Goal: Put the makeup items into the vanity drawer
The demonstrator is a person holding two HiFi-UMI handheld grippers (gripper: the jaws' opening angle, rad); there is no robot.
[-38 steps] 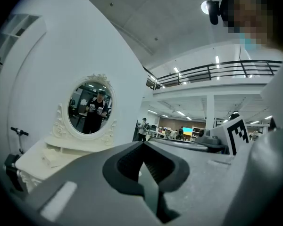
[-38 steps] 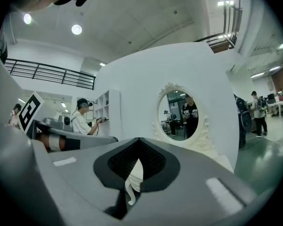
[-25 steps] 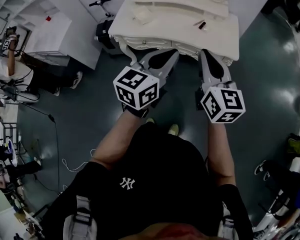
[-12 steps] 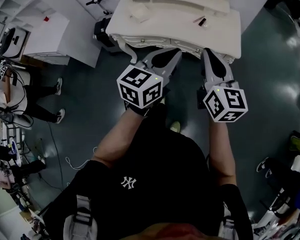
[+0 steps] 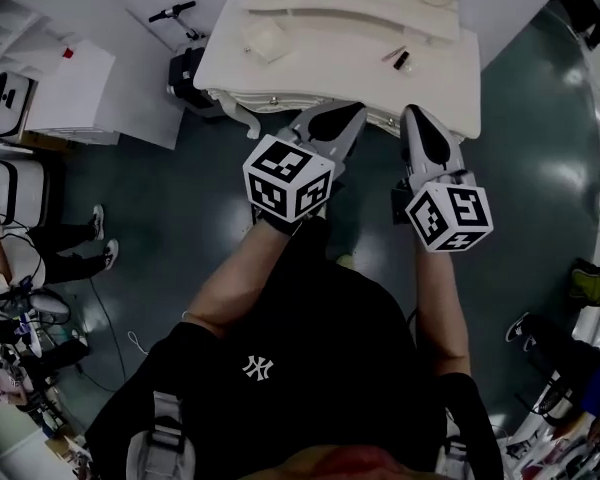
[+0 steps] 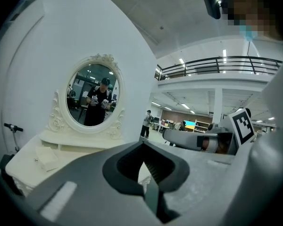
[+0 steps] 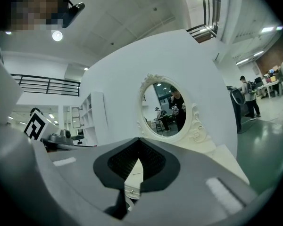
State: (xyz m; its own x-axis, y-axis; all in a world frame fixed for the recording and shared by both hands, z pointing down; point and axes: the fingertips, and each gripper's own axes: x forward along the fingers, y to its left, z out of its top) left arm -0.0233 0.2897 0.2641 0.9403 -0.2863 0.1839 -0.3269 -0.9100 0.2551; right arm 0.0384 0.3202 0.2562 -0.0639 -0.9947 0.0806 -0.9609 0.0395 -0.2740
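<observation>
Makeup items [image 5: 399, 58], a pinkish stick and a small dark piece, lie close together on the cream vanity desk [image 5: 330, 68] right of center near the frame's top, well apart from both grippers. A white square pad [image 5: 263, 38] sits toward the upper left of the desk. The left gripper [image 5: 348, 116] and right gripper [image 5: 414, 118] hover at the desk's front edge, each clenched with tips meeting and nothing between them. An ornate oval mirror [image 6: 92, 100] fills each gripper view.
</observation>
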